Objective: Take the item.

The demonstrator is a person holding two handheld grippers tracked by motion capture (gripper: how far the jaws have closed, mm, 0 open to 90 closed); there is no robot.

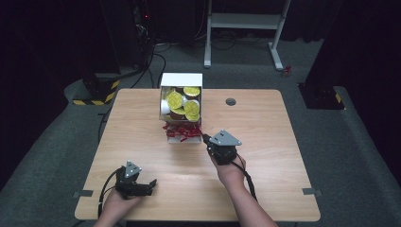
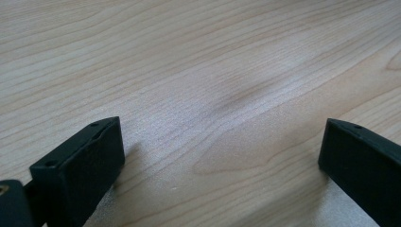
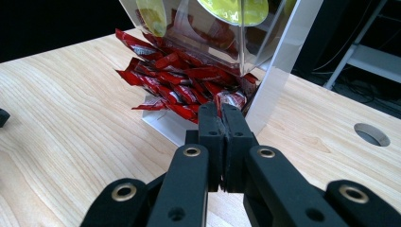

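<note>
A clear-fronted white dispenser box [image 1: 181, 79] stands at the middle back of the wooden table [image 1: 265, 179]. Its upper part holds several yellow-lidded capsules [image 1: 175, 100]. Red sachets [image 1: 182, 131] spill from its bottom tray. My right gripper [image 1: 204, 137] reaches that tray from the right. In the right gripper view its jaws [image 3: 220, 111] are pressed together at the edge of a red sachet [image 3: 230, 99] in the pile. My left gripper [image 1: 150, 185] rests low over the table near the front left, jaws [image 2: 222, 151] wide apart with bare wood between them.
A round cable hole [image 1: 231, 101] lies in the table to the right of the box, also seen as the hole [image 3: 372, 134] in the right gripper view. A white frame [image 1: 243, 21] stands on the floor beyond the table.
</note>
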